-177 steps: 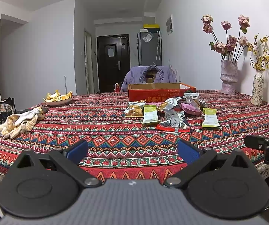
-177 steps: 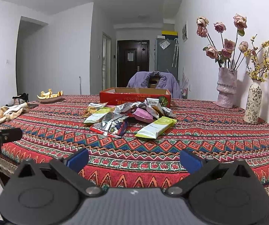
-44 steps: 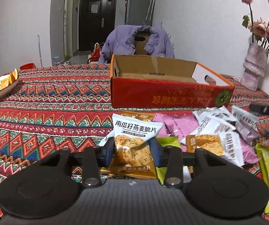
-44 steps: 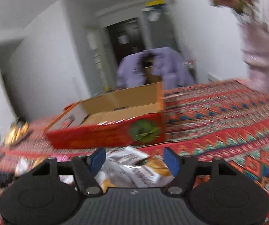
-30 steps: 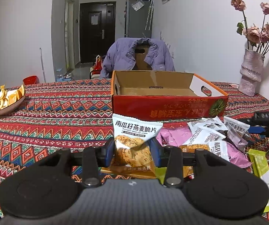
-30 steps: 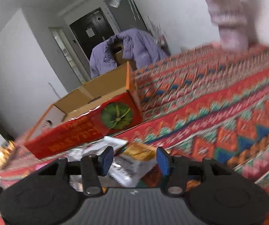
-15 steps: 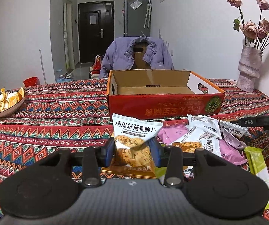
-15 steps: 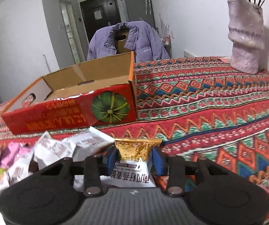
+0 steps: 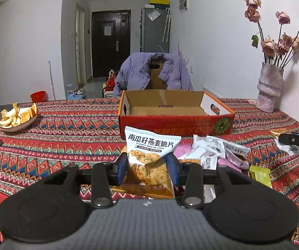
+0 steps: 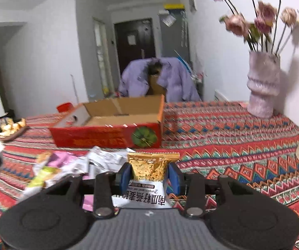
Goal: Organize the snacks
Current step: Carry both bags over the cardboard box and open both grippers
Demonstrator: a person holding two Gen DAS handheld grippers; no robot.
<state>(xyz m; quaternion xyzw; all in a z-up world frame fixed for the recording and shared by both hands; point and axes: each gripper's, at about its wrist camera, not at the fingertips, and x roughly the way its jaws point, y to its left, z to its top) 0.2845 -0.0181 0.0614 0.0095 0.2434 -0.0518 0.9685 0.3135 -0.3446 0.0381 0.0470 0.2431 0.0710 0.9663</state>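
Clamped jaws mark the left gripper (image 9: 147,165) in the left wrist view: its blue pads press both side edges of an oat crisp packet (image 9: 149,156). That packet stands with its long axis running away from the camera and upward, its white printed end pointing toward the red cardboard box (image 9: 176,125) and its golden end nearest the gripper body. The box sits open on the patterned tablecloth (image 9: 66,133) just beyond the packet, its long side facing the camera and its cardboard floor bare where visible. To the right of the held packet a loose pile of snack packets (image 9: 218,152) lies on the cloth in front of the box, white, pink and green wrappers overlapping. A bowl of orange peel (image 9: 18,117) rests far left, a pale vase of dried roses (image 9: 269,87) far right, and a purple jacket (image 9: 149,73) hangs over a chair behind the table. In the right wrist view, the right gripper (image 10: 149,176) is likewise closed on a second oat crisp packet (image 10: 149,173), gripped at its side edges. This one is turned the other way, its golden crimped end pointing toward the box (image 10: 107,135) and its white printed end toward the camera, lettering upside down. Blurred packets (image 10: 66,164) lie to its left.
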